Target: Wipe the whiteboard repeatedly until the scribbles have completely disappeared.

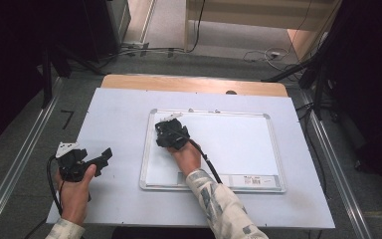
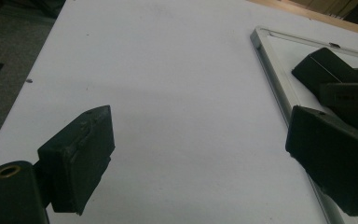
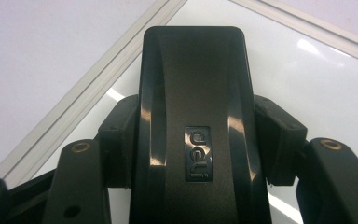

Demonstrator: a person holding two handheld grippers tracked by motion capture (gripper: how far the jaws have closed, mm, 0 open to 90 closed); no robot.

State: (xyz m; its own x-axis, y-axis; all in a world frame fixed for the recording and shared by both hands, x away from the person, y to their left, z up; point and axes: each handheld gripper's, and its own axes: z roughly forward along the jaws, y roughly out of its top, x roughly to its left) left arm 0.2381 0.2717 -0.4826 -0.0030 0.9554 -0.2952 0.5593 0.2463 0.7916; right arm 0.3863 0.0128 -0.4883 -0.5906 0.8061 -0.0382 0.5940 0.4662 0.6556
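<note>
My right gripper [image 3: 193, 135] is clamped on a black whiteboard eraser [image 3: 193, 93], one jaw on each long side, and I have it pressed near the upper left corner of the whiteboard [image 1: 238, 149]. In the high view the right gripper [image 1: 171, 133] sits just inside the board's aluminium frame [image 3: 98, 77]. The work, as I read it, is wiping the board. To do it well I would keep the eraser flat on the white surface, hold even downward pressure, and sweep in straight overlapping passes. I would stop short of the frame so the eraser's edge does not catch on the raised rim and twist in the jaws.

My left gripper [image 1: 102, 158] rests on the pale tabletop [image 1: 114, 109], well left of the board, with its jaws spread wide and nothing between them. It could steady the frame if the board slides. The right gripper's cable [image 1: 206, 162] trails across the board's lower part; I would watch that it does not drag under a pass. A barcode label [image 1: 253, 180] sits on the bottom edge.
</note>
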